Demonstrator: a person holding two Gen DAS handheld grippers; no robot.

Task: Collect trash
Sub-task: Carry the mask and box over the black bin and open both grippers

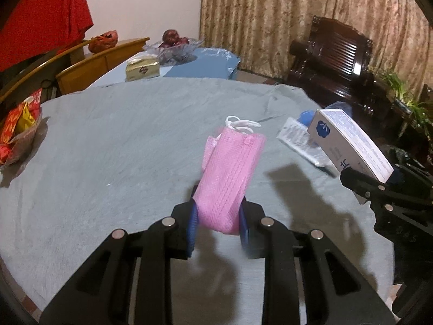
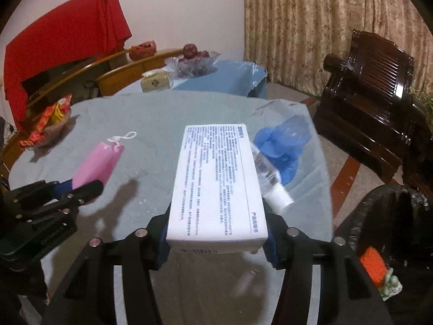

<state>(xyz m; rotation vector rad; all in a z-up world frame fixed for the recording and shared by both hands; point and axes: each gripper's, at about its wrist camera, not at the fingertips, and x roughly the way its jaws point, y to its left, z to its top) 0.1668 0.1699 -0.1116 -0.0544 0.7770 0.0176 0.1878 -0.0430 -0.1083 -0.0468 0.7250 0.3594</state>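
Left gripper [image 1: 217, 226] pinching a folded pink face mask [image 1: 230, 173] between blue pads [image 1: 192, 228], clear of the grey tablecloth [image 1: 121, 149], white ear loops [image 1: 240, 124] hanging at the far end. Right gripper [image 2: 217, 239] clamped on a white printed box [image 2: 216, 184], held off the cloth at centre frame in the right wrist view. Just right of the box, lying on the cloth: a white tube [image 2: 270, 181] resting against a crumpled blue plastic bag [image 2: 284, 140]. At lower right of that view, a black-lined bin [image 2: 392, 216] with something orange [image 2: 372, 264] inside. At far left edge of the cloth, a bowl of red and yellow packets [image 1: 19, 130]. Beyond, upper centre: a tissue box [image 1: 143, 68] and a glass bowl of fruit [image 1: 173, 44] on a blue-covered table [image 1: 211, 65]. Dark wooden chair [image 1: 333, 54] at upper right, before patterned curtains [image 1: 270, 13].
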